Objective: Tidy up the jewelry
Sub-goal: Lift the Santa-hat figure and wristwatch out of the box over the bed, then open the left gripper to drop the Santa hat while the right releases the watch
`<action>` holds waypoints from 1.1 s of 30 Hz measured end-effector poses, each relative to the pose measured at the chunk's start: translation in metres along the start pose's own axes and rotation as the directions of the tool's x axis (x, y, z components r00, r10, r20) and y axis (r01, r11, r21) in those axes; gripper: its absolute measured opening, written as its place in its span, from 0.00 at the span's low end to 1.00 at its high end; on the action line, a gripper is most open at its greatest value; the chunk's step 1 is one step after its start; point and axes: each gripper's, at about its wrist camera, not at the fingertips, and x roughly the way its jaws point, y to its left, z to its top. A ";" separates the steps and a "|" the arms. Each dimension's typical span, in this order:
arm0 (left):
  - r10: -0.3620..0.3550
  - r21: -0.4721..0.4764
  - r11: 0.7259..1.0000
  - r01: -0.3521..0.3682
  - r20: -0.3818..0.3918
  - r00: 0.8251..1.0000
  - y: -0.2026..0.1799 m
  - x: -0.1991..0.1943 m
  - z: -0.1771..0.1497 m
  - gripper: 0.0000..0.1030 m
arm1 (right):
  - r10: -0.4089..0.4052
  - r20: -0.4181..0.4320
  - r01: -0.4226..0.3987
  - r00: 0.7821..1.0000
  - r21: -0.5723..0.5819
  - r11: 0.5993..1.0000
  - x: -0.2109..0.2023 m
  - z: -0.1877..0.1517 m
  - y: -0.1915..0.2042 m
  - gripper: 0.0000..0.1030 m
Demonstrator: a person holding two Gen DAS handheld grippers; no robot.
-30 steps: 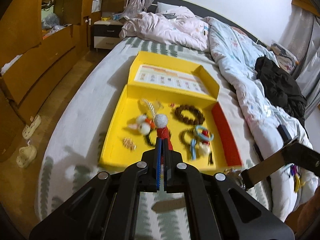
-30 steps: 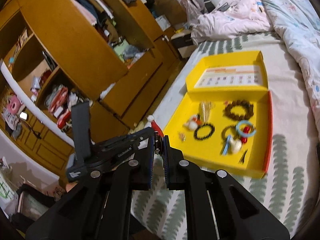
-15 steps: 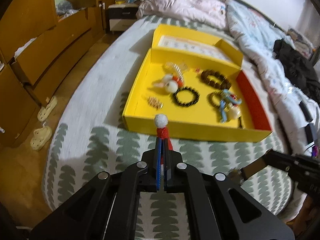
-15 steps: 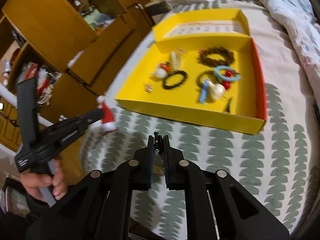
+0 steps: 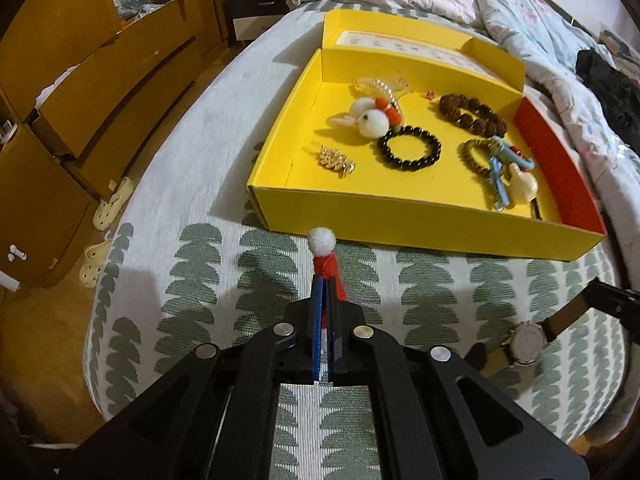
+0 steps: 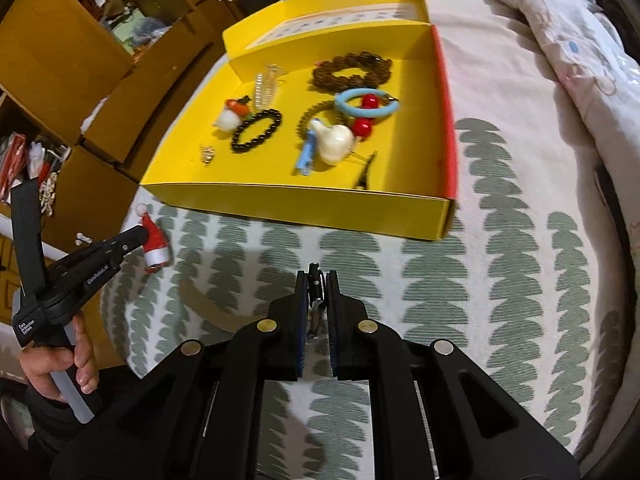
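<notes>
- Angling steeply down over the leaf-print bedspread (image 5: 200,280), the left gripper (image 5: 325,280) is clamped on a small Santa-hat charm (image 5: 325,258), just short of the yellow tray (image 5: 400,216).
- Right gripper (image 6: 316,280), likewise pitched down, pinches a wristwatch (image 5: 524,344) by its strap.

Matte cardboard, woven cloth

My yellow box (image 5: 420,216) looks like matte card; the bedspread (image 5: 248,280) is rough weave, black bracelet (image 5: 409,148) beads glossy.

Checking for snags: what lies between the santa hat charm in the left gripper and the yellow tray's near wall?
Only bare patterned bedspread, seen in the left wrist view.
</notes>
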 end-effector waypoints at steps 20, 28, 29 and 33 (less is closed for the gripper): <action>0.056 0.022 0.998 -0.055 -0.013 0.998 -0.007 0.020 -0.005 0.01 | -0.133 -0.026 0.132 0.991 -0.024 0.991 0.016 -0.010 -0.019 0.15; 0.053 0.023 0.998 -0.053 -0.019 0.998 -0.011 0.019 -0.005 0.04 | -0.149 -0.026 0.148 0.989 -0.024 0.989 0.013 -0.009 -0.019 0.23; 0.053 0.022 0.998 -0.053 -0.019 0.998 -0.011 0.018 -0.005 0.06 | -0.152 -0.026 0.151 0.988 -0.018 0.988 0.013 -0.009 -0.020 0.23; 0.050 0.017 0.999 -0.049 -0.016 0.999 -0.012 0.013 -0.003 0.14 | -0.163 -0.020 0.164 0.986 0.004 0.987 0.006 -0.005 -0.023 0.32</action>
